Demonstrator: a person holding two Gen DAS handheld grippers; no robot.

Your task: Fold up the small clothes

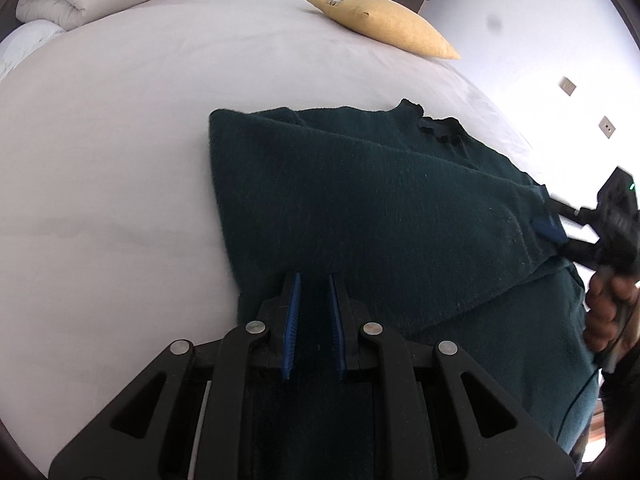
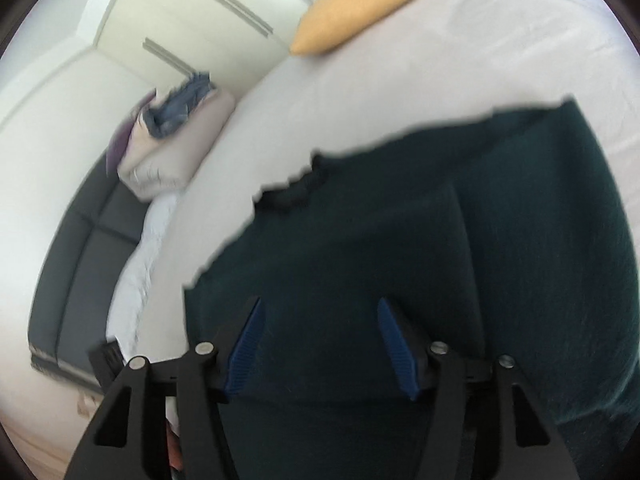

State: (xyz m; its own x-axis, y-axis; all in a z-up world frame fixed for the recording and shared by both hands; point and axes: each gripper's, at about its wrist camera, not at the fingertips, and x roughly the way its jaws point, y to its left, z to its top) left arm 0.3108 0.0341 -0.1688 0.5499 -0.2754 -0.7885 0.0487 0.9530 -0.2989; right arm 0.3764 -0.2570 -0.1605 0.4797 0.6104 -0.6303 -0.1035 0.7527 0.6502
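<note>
A dark green sweater (image 1: 380,208) lies flat on the white bed (image 1: 120,160), collar (image 1: 436,124) towards the far side and one sleeve folded across its front. My left gripper (image 1: 313,276) is at the near hem, its blue pads a narrow gap apart with dark fabric between them, shut on the sweater's edge. My right gripper (image 1: 544,212) is at the sweater's right side by the end of the folded sleeve, jaws apart. In the blurred right wrist view that gripper (image 2: 320,300) hovers open over the sweater (image 2: 440,260), nothing pinched.
A yellow pillow (image 1: 384,20) lies on the far part of the bed. A folded pale duvet (image 1: 52,0) sits at the back left. A person's hand (image 1: 608,312) holds the right gripper at the bed's right edge. A wardrobe (image 2: 180,20) stands beyond.
</note>
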